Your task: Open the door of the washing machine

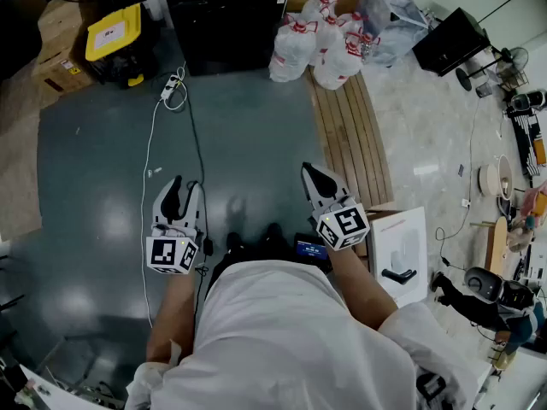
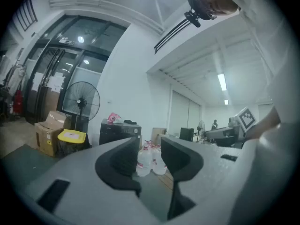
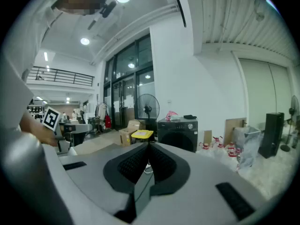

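Left tool (image 1: pixel 185 186) is hanging at the lower left of the head view with its jaws standing wide apart and nothing sitting between them. Right tool (image 1: pixel 312 176) is hovering just right of centre, jaws pressed together and gripping nothing. Both are pointing up the frame, and neither is touching anything.

Biggest thing going on is the dark floor mat (image 1: pixel 102 169), which is filling most of the left and middle of the frame under both tools. The washing machine (image 1: pixel 226 20) is standing at the top centre, a black box well apart from both tools. In the right gripper view its round door is looking shut.

A strip of wooden slats (image 1: pixel 350 135) is running down the mat's right edge. A bunch of water jugs (image 1: pixel 320 45) is crowding the top of that strip, just beside the machine. A white box (image 1: pixel 402 254) is lying at the right, near the right tool. A yellow-lidded bin (image 1: pixel 114 32) is sitting at the upper left, and a white power strip (image 1: pixel 171 85) is lying just below it with its cord trailing down the mat.
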The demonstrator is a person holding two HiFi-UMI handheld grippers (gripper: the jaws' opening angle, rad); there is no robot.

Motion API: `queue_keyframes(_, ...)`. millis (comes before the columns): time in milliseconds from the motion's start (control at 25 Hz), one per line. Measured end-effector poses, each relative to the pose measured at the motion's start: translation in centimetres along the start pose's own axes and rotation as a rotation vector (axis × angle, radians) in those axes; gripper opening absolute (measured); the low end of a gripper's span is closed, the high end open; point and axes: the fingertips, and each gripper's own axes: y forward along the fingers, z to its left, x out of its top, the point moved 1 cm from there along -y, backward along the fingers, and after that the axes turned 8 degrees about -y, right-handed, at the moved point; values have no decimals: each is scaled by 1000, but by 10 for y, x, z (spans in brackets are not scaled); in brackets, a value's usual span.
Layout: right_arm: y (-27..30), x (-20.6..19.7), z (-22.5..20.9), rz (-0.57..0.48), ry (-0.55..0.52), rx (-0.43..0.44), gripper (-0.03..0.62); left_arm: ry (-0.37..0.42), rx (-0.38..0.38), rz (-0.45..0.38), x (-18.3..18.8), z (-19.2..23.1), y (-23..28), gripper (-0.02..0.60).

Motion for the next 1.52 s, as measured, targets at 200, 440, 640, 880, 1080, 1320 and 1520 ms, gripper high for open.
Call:
queue_keyframes(200, -23, -4, 4, -51, -33, 25, 31, 48, 16, -22, 0, -17, -17, 158)
queue_keyframes(440, -50, 2, -15, -88, -5, 17, 32, 97, 40, -44, 31, -33, -31, 152)
queue_keyframes(640, -65, -2, -8, -154, 17, 41, 35, 70, 54, -31, 18, -50, -38, 152)
queue_keyframes(880, -89, -17, -12, -122, 4, 15, 35, 76, 4, 3, -1, -88, -42, 149)
queue_keyframes(1080, -109, -19, -21, -129, 22, -15, 35, 72, -1, 7, -8, -105, -51, 146)
queue_keyframes(1320, -126, -27, -25, -128, 29, -19, 35, 77, 4, 13, -14, -112, -55, 144)
queue_keyframes(1520, -138, -34, -29, -127, 35, -22, 35, 91, 8, 23, -14, -117, -57, 144)
